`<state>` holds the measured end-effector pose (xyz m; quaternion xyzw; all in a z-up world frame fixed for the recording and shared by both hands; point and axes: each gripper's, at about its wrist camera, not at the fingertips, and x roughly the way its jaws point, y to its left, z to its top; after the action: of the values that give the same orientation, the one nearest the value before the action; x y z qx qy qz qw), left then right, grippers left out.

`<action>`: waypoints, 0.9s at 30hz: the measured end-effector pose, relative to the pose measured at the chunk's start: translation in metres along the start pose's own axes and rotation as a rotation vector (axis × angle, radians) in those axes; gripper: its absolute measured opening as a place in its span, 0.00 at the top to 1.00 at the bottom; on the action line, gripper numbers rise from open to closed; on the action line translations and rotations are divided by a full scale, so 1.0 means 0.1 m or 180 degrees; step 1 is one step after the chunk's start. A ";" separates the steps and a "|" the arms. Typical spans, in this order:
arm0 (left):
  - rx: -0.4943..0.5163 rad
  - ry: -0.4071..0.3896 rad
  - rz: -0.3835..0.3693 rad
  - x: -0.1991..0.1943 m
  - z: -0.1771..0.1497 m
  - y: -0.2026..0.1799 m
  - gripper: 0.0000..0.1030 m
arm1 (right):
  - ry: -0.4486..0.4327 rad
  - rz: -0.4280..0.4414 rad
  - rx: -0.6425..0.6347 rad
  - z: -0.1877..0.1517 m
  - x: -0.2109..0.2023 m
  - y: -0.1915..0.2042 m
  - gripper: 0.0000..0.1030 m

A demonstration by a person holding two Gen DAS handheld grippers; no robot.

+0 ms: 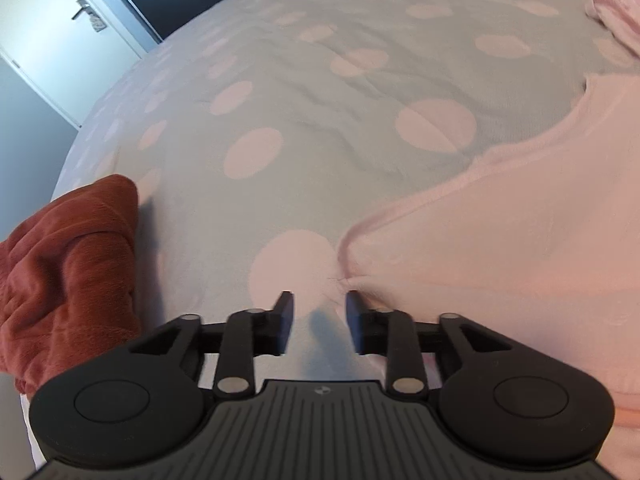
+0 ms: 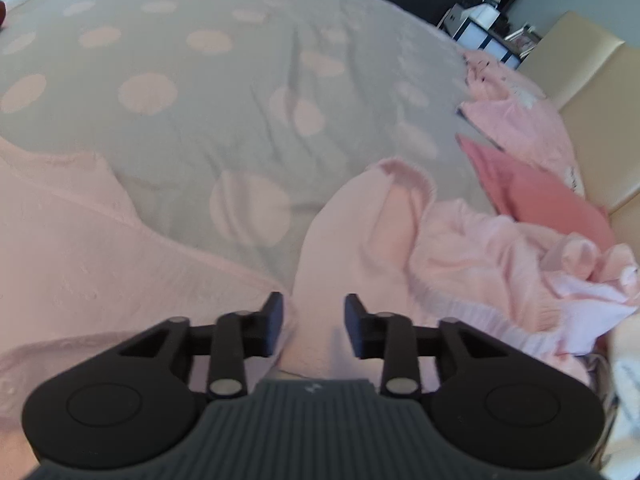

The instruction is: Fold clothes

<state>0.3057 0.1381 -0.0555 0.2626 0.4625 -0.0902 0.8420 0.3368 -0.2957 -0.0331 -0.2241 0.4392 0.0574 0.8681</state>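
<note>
Both tools, left tool point(image 1: 319, 300) and right tool point(image 2: 314, 302), stand apart over pink garment point(image 2: 332, 248); no readable writing.

Count, both wrist views:
- Bed point(image 1: 320, 92) with grey spotted cover: 1.
- Pale pink garment point(image 1: 520, 240) laid flat: 1.
- Rust-brown fleece item point(image 1: 68, 264): 1.
- Darker pink cloth point(image 2: 536, 192): 1.
- Crumpled pale pink pieces at right; number cannot be told.
- Door point(image 1: 52, 28): 1.

A grey bedspread point(image 1: 320, 80) with pale pink dots covers the bed. A white door point(image 1: 60, 40) stands beyond; cream furniture point(image 2: 592, 92) flanks the other side.
</note>
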 end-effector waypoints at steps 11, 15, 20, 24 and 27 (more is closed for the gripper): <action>0.0657 -0.0778 -0.0378 -1.07 -0.20 -0.30 0.60 | -0.0532 0.0552 -0.0277 -0.22 -1.20 0.04 0.60; 0.1063 -0.0904 -0.0409 -1.26 -0.34 -0.54 0.59 | -0.0584 0.0737 -0.0556 -0.45 -1.39 0.18 0.60; 0.1449 -0.0965 -0.0424 -1.34 -0.52 -0.73 0.60 | -0.0621 0.0989 -0.1077 -0.68 -1.52 0.43 0.59; 0.1828 -0.0968 -0.0294 -1.32 -0.62 -0.90 0.59 | -0.0595 0.1089 -0.1471 -0.72 -1.54 0.65 0.59; 0.2161 -0.0983 -0.0141 -1.25 -0.69 -1.06 0.59 | -0.0574 0.1051 -0.1776 -0.74 -1.53 0.82 0.59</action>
<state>0.1439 0.0727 -0.0199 0.5001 0.2793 -0.2952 0.7647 0.1654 -0.2401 0.0220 -0.3729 0.3584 0.3349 0.7876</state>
